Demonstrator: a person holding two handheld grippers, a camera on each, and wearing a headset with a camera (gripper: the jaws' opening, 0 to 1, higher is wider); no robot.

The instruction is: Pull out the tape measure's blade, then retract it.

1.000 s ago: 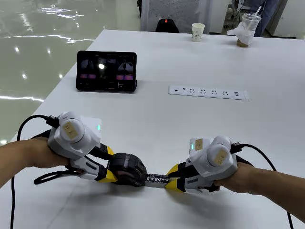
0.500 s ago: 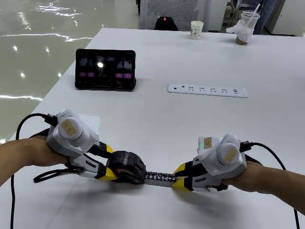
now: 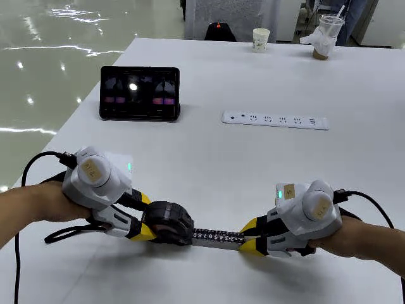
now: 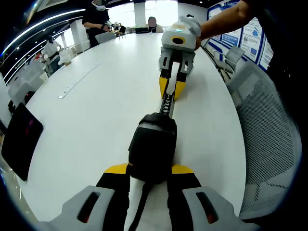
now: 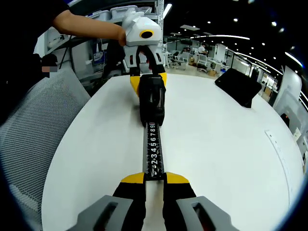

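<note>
A black tape measure (image 3: 168,223) rests on the white table (image 3: 209,158) near its front edge. My left gripper (image 3: 144,216) is shut on its case (image 4: 153,147), yellow-tipped fingers on either side. Out of the case to the right runs a short length of dark blade (image 3: 218,237) with white numbers (image 5: 154,154). My right gripper (image 3: 249,235) is shut on the blade's end (image 5: 155,176). In the left gripper view the right gripper (image 4: 172,89) faces me at the far end of the blade (image 4: 166,102); in the right gripper view the left gripper (image 5: 148,79) holds the case (image 5: 152,98).
A dark tablet (image 3: 140,93) stands propped at the left middle of the table. A white power strip (image 3: 275,120) lies in the middle right. Two cups (image 3: 260,40) (image 3: 328,38) stand at the far edge. A mesh chair (image 4: 267,144) is beside the table.
My right gripper has moved to the right with the blade's end, so more of the blade is out of the case. The left gripper and the case have stayed put.
</note>
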